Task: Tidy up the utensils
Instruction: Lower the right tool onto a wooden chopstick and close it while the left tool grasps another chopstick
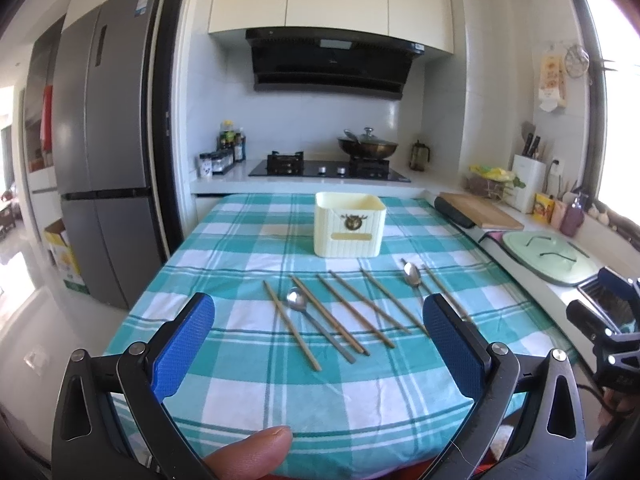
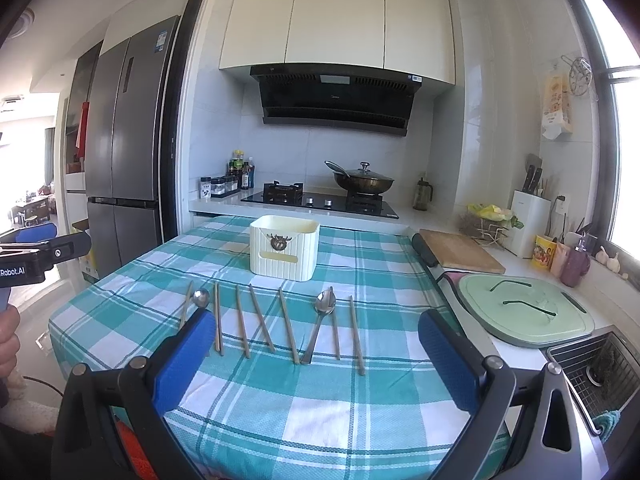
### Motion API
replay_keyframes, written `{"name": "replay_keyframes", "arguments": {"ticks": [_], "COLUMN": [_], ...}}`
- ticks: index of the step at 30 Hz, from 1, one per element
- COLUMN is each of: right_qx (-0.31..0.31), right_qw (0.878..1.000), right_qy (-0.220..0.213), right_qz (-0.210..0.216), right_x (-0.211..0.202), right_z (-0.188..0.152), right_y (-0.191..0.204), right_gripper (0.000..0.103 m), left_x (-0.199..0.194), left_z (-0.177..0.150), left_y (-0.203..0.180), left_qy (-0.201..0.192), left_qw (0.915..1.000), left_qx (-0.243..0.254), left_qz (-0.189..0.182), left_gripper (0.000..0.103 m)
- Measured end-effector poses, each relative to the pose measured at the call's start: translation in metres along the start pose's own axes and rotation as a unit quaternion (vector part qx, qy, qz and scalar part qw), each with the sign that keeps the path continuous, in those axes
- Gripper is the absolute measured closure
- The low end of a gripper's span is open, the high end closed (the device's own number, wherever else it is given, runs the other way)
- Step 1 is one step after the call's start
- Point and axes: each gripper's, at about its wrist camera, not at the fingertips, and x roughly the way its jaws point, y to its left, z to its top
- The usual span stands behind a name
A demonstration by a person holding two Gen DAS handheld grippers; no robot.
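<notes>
Task not started, as I judge it. My left gripper [image 1: 320, 340] and right gripper [image 2: 316, 344]: fingers spread wide, holding nothing. Chopsticks [image 2: 240, 320] and two spoons [image 2: 325, 304] lie loose on desk [image 2: 280, 400] just ahead of fingers. Cream holder [image 2: 285, 254] beyond them; inside hidden, probably empty. Everything left to load.

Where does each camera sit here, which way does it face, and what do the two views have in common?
Left wrist: on the left gripper, jaws open, facing the stove across the checked table; a fingertip shows below.
Right wrist: on the right gripper, jaws open, facing likewise from further right; a hand shows at the left edge.
Shared: cream holder, chopsticks and spoons before it.
</notes>
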Motion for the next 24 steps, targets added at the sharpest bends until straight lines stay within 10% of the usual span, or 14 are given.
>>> {"name": "replay_keyframes", "arguments": {"ticks": [24], "right_qx": [0.003], "right_qw": [0.999], "right_qy": [0.029], "right_qz": [-0.045], "right_x": [0.060], "right_z": [-0.005], "right_y": [-0.063], "right_gripper": [0.000], "left_x": [0.140], "left_z": [-0.023], "left_y": [0.035], "left_qy": [0.147], "left_qw": [0.9870], "left_qx": [-0.055], "left_qz": [0.036], "left_gripper": [0.000]}}
